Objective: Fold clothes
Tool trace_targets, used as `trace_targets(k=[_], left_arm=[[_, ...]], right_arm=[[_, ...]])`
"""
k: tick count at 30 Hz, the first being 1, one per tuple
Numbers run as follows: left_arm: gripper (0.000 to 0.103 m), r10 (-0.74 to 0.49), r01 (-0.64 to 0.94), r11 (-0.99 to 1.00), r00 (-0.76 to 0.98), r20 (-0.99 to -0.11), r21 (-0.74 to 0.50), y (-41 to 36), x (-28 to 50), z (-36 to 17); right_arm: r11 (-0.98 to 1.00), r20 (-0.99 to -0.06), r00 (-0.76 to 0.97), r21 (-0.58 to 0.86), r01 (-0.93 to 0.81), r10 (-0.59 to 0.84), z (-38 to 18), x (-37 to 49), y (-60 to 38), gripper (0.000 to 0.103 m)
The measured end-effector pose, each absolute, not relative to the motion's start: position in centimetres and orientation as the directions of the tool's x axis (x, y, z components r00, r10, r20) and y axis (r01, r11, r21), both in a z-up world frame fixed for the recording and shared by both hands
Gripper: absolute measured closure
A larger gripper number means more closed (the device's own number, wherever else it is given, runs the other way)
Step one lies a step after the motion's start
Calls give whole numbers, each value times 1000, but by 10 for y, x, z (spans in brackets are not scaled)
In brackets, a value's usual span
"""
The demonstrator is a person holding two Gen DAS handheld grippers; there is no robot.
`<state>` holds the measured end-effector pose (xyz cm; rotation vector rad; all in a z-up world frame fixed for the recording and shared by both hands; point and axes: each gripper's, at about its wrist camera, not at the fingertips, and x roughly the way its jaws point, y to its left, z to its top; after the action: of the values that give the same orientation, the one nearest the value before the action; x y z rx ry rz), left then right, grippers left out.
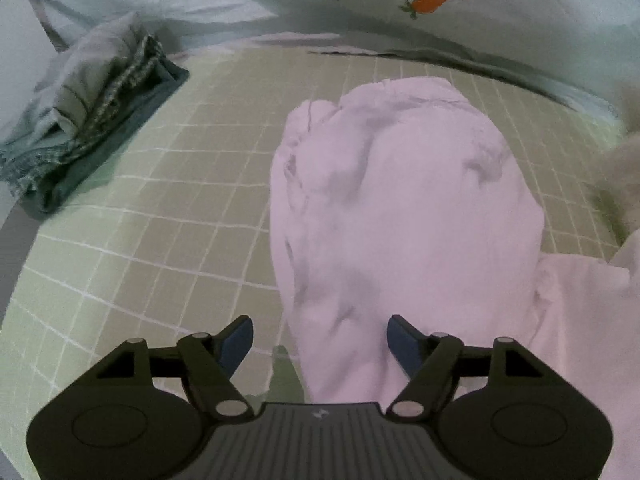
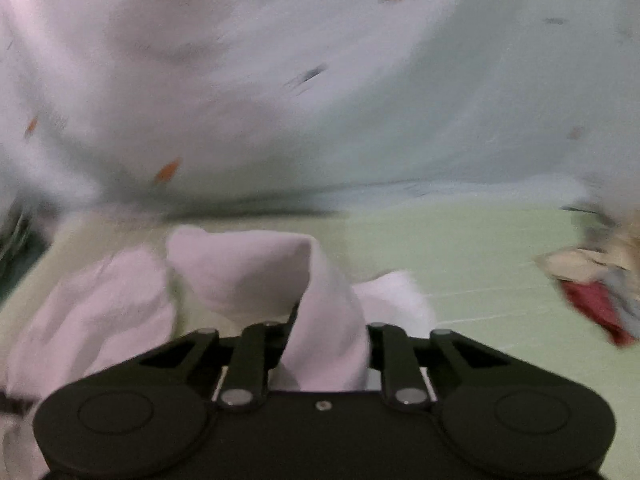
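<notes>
A white garment [image 1: 404,208] lies crumpled on a green checked mat [image 1: 160,200]. My left gripper [image 1: 320,344] is open just above the garment's near end, one blue finger pad [image 1: 402,344] over the cloth and the other over the mat; it holds nothing. In the right wrist view, which is blurred, my right gripper [image 2: 326,336] is shut on a fold of the white garment [image 2: 248,272], which rises between the fingers and hides their tips. More of the cloth bunches to the left.
A stack of folded grey-green clothes [image 1: 92,120] sits at the mat's far left. A pale quilt with carrot prints [image 1: 430,3] runs along the back, also in the right wrist view [image 2: 360,92]. A pile of mixed clothes [image 2: 596,284] lies right.
</notes>
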<state>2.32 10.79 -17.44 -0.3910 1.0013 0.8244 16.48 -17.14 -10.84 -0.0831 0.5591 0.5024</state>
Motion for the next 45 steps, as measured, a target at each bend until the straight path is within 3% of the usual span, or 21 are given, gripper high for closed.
trace_targets(k=[3, 10, 13, 15, 18, 19, 20, 22, 24, 26, 29, 32, 36, 38, 42, 43, 45], left_arm=[[28, 429, -788, 615, 293, -855, 38, 108, 13, -169], [29, 433, -818, 572, 365, -824, -62, 108, 1, -153], [29, 431, -823, 562, 375, -821, -81, 115, 0, -153], [29, 420, -823, 559, 387, -821, -102, 120, -1, -152], [29, 399, -816, 562, 409, -820, -134, 124, -2, -151], [30, 393, -814, 562, 417, -820, -145, 126, -2, -151], [32, 385, -809, 567, 426, -819, -154, 127, -2, -151], [40, 363, -788, 592, 447, -818, -168, 124, 1, -150], [68, 339, -766, 617, 463, -819, -177, 120, 5, -151], [88, 333, -758, 629, 463, -821, -172, 114, 7, -153], [100, 326, -745, 644, 471, -820, -171, 106, 5, -156], [102, 350, -750, 640, 481, -804, -169, 98, -2, -153], [103, 378, -766, 619, 481, -791, -171, 91, -14, -148], [103, 398, -778, 611, 463, -792, -147, 86, -19, -145], [103, 431, -799, 591, 433, -792, -116, 72, -36, -141], [103, 433, -800, 590, 426, -795, -108, 68, -40, -141], [103, 437, -799, 595, 410, -801, -85, 59, -50, -140]], right_arm=[[939, -502, 806, 41, -341, 315, -100, 162, -227, 87], [991, -729, 679, -9, -132, 84, -161, 142, -294, 86], [998, -775, 631, -10, -69, 36, -174, 134, -293, 80], [1000, -782, 622, 20, -21, 29, -175, 130, -296, 71], [999, -750, 661, 8, -40, 32, -164, 128, -287, 43], [999, -739, 673, 5, -40, 31, -161, 127, -283, 30], [999, -727, 686, 3, -40, 29, -159, 126, -280, 25], [999, -726, 687, 0, -38, 26, -156, 127, -275, 17], [1000, -736, 677, -3, -25, 15, -158, 127, -273, 16], [1000, -747, 664, 0, -6, 4, -160, 125, -275, 16], [1000, -765, 644, 22, 16, 7, -165, 128, -283, 15], [999, -777, 628, 50, 20, 26, -168, 123, -289, 14], [995, -782, 619, 102, 7, 75, -171, 118, -297, 19], [989, -781, 611, 144, -21, 127, -171, 116, -301, 38], [989, -780, 611, 142, -41, 137, -172, 110, -310, 62], [988, -778, 612, 146, -42, 141, -172, 109, -314, 74], [987, -778, 611, 156, -34, 144, -174, 106, -325, 80]])
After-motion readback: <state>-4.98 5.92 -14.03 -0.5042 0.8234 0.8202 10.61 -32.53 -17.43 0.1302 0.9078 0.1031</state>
